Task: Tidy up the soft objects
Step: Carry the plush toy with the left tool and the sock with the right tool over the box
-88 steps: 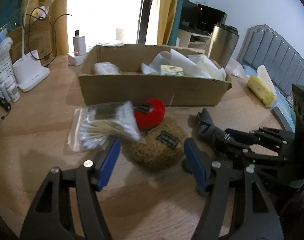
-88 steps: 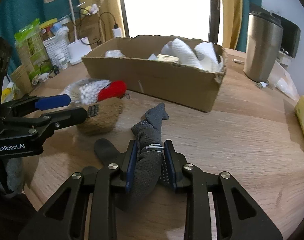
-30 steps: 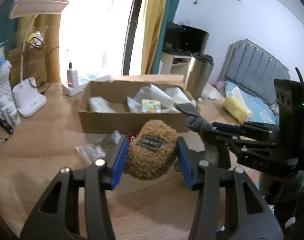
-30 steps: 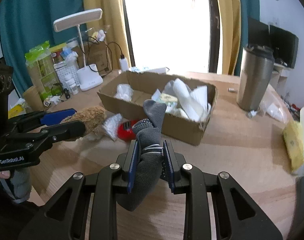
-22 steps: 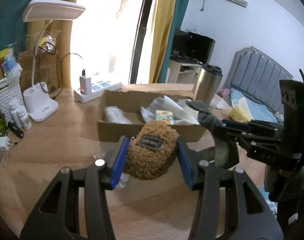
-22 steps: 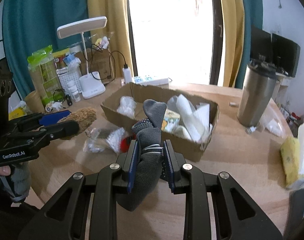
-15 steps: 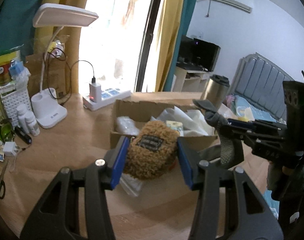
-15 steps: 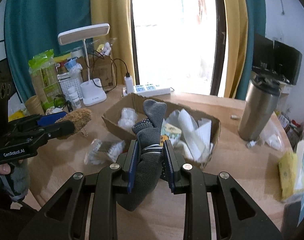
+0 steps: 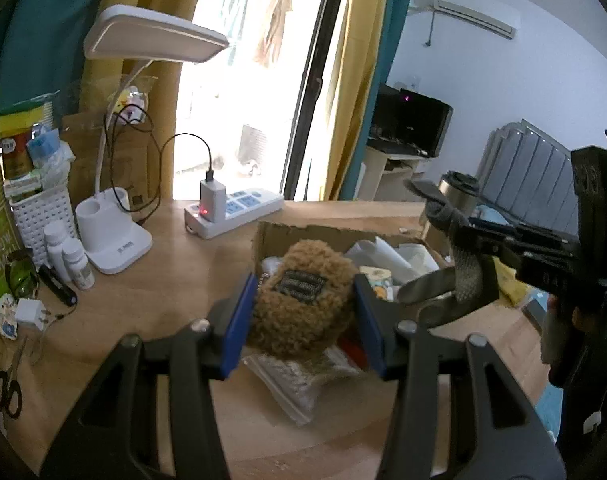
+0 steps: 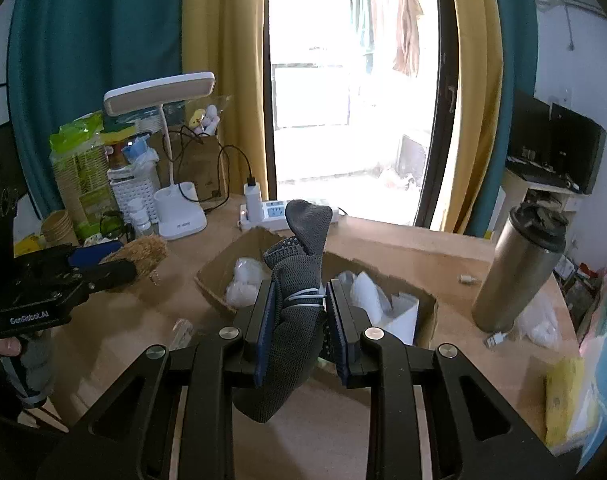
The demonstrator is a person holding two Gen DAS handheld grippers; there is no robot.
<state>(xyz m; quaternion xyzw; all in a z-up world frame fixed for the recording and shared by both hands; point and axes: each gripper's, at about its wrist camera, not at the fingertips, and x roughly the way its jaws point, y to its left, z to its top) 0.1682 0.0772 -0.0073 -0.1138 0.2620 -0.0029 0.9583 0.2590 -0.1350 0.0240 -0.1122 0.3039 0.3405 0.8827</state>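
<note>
Both items are now carried clear of the counter point(image 9: 151, 304); 2.9 s ago both were lying on it, beside the box. The left tool point(image 9: 301, 316) is seen clamped on the plush point(image 9: 303, 304), pads pressed into its sides. The right tool point(image 10: 299, 322) is seen pinched narrow on the sock point(image 10: 297, 300), its toe sticking up above the pads. Over the last 1 s both views are raised and the box point(image 10: 219, 264) is shown from higher up. In the left view the plush is held in front of the box's near wall; in the right view the sock is held over the box's near edge. The bag point(image 9: 291, 384) is left on the counter below the plush. Judged: pick-up is done for both items, transport to the box is under way, release is not yet made. The box is already part filled with white packets.
</note>
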